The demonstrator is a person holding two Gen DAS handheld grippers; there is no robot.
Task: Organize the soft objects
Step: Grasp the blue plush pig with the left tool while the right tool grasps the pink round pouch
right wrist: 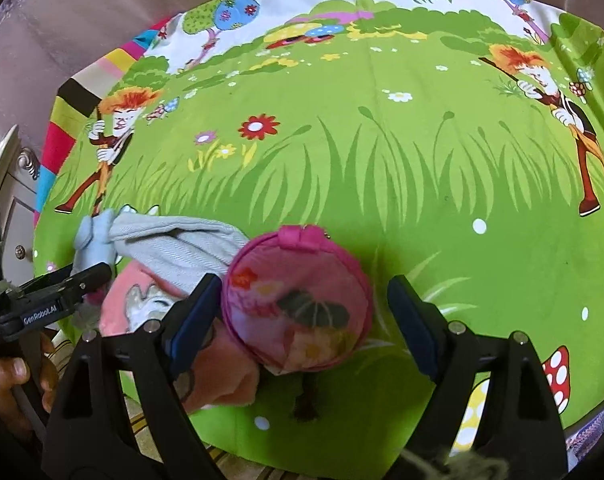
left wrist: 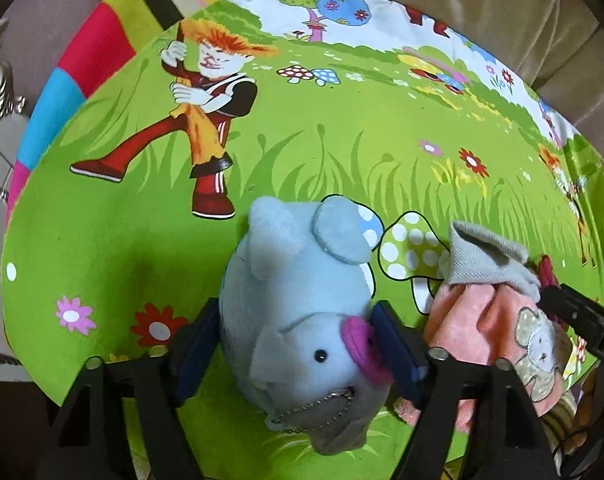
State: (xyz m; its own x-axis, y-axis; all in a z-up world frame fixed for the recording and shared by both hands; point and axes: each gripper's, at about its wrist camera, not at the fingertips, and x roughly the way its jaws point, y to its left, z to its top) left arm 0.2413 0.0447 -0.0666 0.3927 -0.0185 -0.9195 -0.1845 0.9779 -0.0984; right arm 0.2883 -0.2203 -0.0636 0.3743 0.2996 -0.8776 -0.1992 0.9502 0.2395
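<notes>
Left wrist view: the left gripper (left wrist: pixel 297 340) is clamped on the blue plush elephant (left wrist: pixel 297 304), one pad pressing each flank, its head and bead chain hanging toward the camera. To the right of the claw, just beside its right finger, lies a pink plush pouch (left wrist: pixel 498 344) with an embroidered animal, and a grey knitted cloth (left wrist: pixel 486 260) rests on the pouch's far end. The tip of the right gripper (left wrist: pixel 574 312) shows past them. Everything sits on the green cartoon-printed cloth (left wrist: pixel 141 200).

Right wrist view: the right gripper (right wrist: pixel 302 316) stands apart, its fingers straddling a round pink floral pouch (right wrist: pixel 297 312). The left pad looks to be touching the pouch's edge; the right pad is clear of it. Left of the claw lie the grey cloth (right wrist: pixel 169 244) and the pink pouch (right wrist: pixel 129 304), with the blue elephant (right wrist: pixel 95 236) beyond, next to the left gripper (right wrist: pixel 89 276).

To do this step well, I judge the right claw should centre on the round pouch before closing, so it grips across the widest part and does not pinch the pink pouch underneath. The left should squeeze gently, since the plush can slip.
</notes>
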